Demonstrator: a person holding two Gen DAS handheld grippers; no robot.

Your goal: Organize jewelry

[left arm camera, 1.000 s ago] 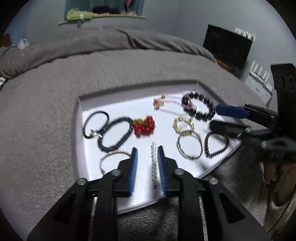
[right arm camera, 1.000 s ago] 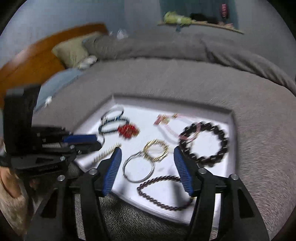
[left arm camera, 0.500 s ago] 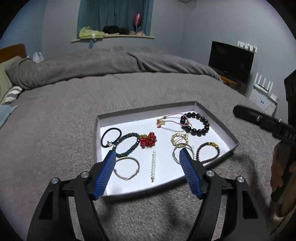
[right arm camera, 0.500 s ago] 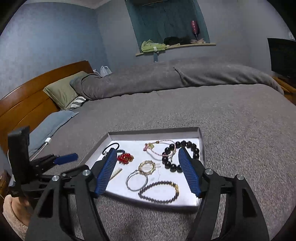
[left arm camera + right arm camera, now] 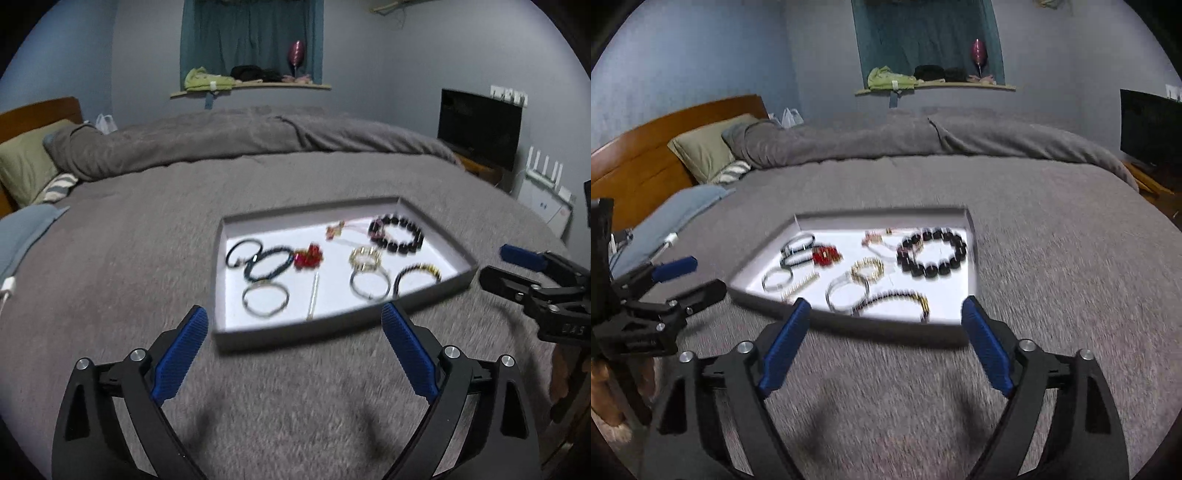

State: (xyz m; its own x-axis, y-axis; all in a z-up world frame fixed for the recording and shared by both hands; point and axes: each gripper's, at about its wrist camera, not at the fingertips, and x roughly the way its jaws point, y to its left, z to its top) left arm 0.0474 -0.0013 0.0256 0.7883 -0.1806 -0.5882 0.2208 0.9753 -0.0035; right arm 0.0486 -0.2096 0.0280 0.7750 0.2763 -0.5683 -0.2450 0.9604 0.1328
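Observation:
A shallow grey tray (image 5: 436, 291) with a white floor lies on the grey bedspread and holds several pieces of jewelry: a black bead bracelet (image 5: 397, 234), a red bead cluster (image 5: 308, 256), a gold bracelet (image 5: 365, 258), silver bangles (image 5: 265, 300) and a pearl strand (image 5: 314, 295). My left gripper (image 5: 293, 349) is open and empty, held back from the tray's near edge. My right gripper (image 5: 884, 341) is open and empty, also short of the tray (image 5: 886, 326). Each gripper shows in the other's view, beside the tray.
The grey bedspread (image 5: 129, 258) stretches all around the tray. Pillows (image 5: 701, 151) and a wooden headboard (image 5: 646, 147) are at the left. A black screen (image 5: 480, 129) stands at the right. A window shelf (image 5: 251, 83) with clothes is on the far wall.
My left gripper let go of the pearl strand, opened wide and pulled back from the tray. My right gripper also drew back, so the whole tray shows.

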